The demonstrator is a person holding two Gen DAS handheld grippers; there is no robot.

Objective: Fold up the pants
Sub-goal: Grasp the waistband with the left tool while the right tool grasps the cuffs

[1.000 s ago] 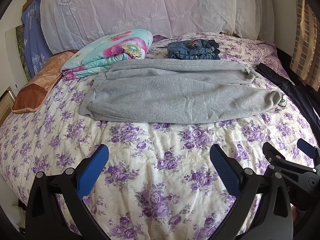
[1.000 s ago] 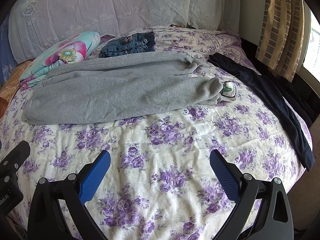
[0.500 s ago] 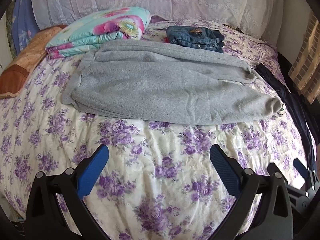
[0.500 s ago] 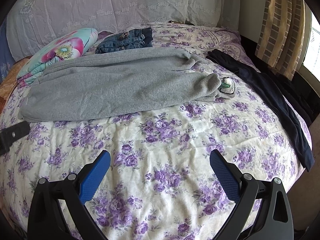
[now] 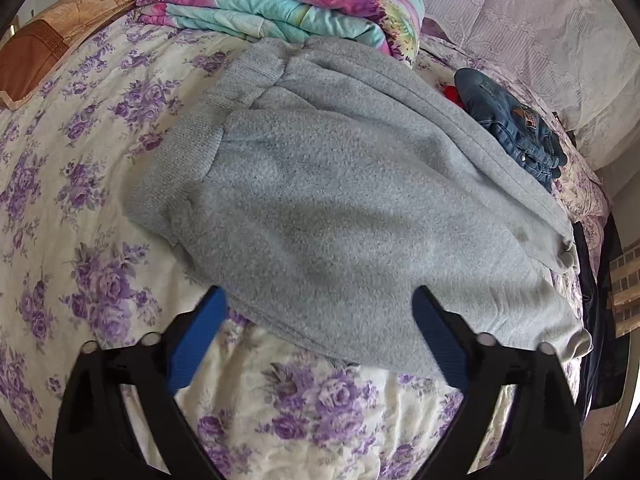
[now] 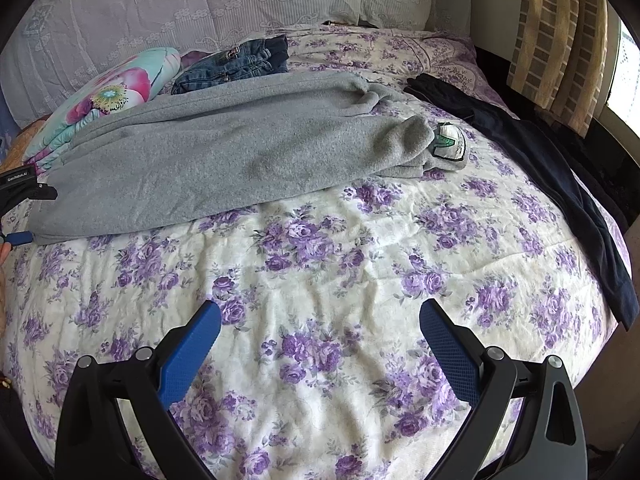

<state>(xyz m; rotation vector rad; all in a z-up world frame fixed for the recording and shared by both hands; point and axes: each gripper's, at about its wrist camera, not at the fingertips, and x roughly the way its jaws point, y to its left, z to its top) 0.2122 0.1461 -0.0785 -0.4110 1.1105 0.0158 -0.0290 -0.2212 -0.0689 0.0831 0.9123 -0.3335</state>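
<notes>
Grey sweatpants (image 5: 340, 208) lie folded lengthwise across the flowered bedspread (image 5: 80, 200), ribbed waistband to the left. In the right wrist view the pants (image 6: 224, 160) stretch across the bed, with a white label (image 6: 450, 142) at the right end. My left gripper (image 5: 316, 316) is open, its blue fingertips (image 5: 200, 332) at the near edge of the pants by the waist end; it also shows at the left edge of the right wrist view (image 6: 18, 216). My right gripper (image 6: 320, 332) is open over bare bedspread, well short of the pants.
A folded floral blanket (image 5: 280, 0) and folded jeans (image 5: 512, 128) lie behind the pants. A dark garment (image 6: 540, 184) lies along the bed's right side. White lace pillows (image 6: 200, 4) line the headboard. A striped curtain (image 6: 560, 40) hangs at the right.
My left gripper has moved forward and left, close up to the waist end of the grey pants. My right gripper has edged slightly forward. Both stay open.
</notes>
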